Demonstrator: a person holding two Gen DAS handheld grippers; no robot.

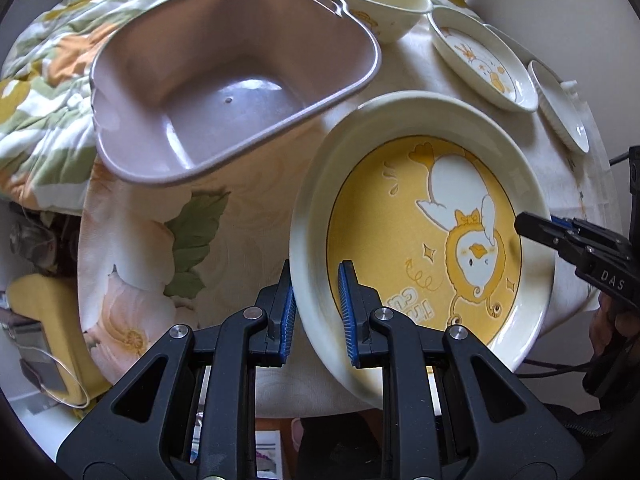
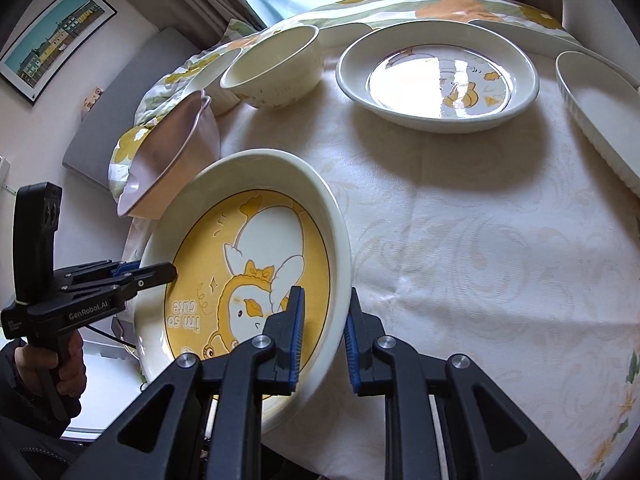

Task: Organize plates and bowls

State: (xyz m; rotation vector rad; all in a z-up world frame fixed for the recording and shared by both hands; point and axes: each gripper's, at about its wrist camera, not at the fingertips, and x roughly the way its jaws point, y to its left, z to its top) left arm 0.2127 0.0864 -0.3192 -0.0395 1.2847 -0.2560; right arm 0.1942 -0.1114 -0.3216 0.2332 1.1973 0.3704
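Between the two grippers hangs the yellow plate (image 1: pixel 424 224), tilted above the tablecloth (image 2: pixel 460 240), each side of its rim pinched: the left gripper (image 1: pixel 318 312) clamps the near-left edge, the right gripper (image 2: pixel 324 340) the opposite one. The pink tub (image 1: pixel 224 92) lies just beyond its left side, nearest the left gripper. Cream-rimmed and deep, the plate shows a cartoon duck.

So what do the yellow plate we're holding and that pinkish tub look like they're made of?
Yellow plate: probably glazed ceramic. It has a thick cream rim, a glossy surface and a slightly raised printed cartoon; melamine can't be ruled out.
Pinkish tub: most likely moulded plastic. The walls are thin, the sheen is satin with soft highlights, and there is a small moulding dot in the centre of the base.
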